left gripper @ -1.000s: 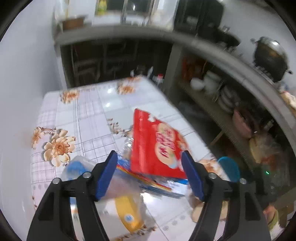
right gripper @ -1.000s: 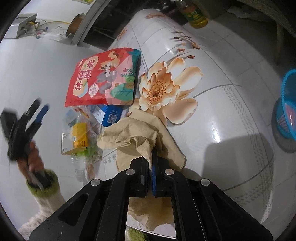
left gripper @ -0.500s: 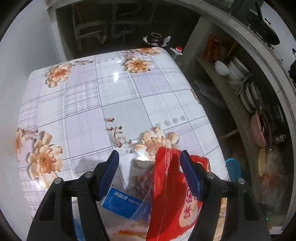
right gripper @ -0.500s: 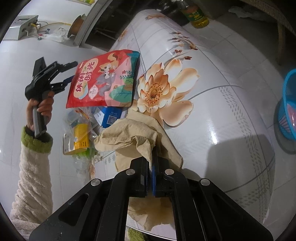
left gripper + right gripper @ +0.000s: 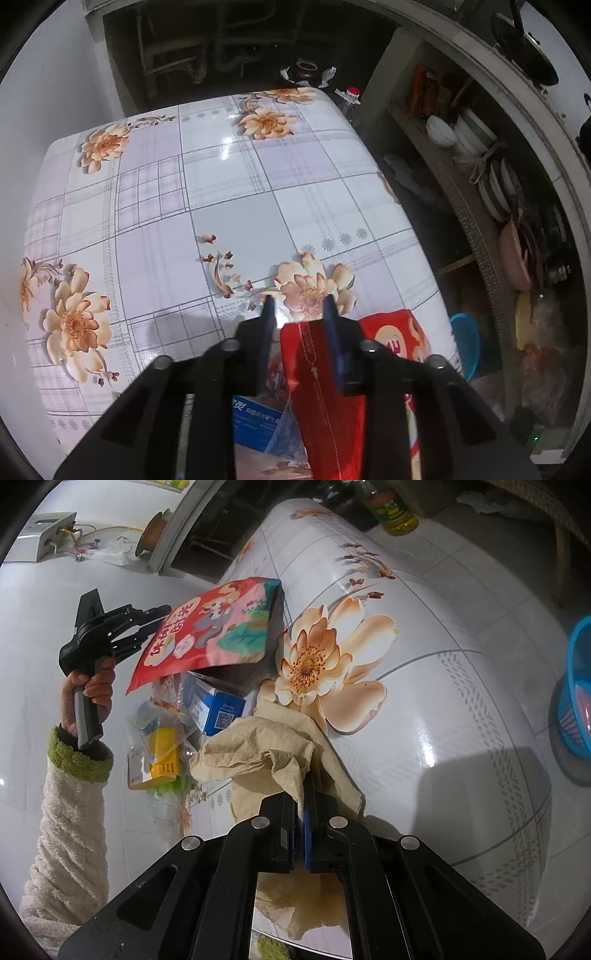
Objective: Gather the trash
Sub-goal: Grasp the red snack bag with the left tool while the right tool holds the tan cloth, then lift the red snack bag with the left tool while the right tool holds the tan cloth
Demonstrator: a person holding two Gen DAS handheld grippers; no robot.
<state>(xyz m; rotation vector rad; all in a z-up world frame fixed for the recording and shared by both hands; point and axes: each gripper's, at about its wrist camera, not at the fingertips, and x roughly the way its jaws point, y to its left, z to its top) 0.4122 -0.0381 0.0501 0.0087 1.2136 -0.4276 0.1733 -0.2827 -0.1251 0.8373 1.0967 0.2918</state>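
home kitchen: floral table [image 5: 229, 206], shelf of bowls [image 5: 441, 131] and plates [image 5: 495, 184], pan [image 5: 528, 40], oil bottle [image 5: 393, 507].

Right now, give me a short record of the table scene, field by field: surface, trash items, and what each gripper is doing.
surface: glossy floral tablecloth
left gripper: jaws closing on the edge of the red snack bag, bag between the fingers
right gripper: shut on the crumpled tan paper bag
under the snack bag: blue printed carton
also in the pile: yellow box in clear plastic wrap
off the table: blue plastic basket on the floor
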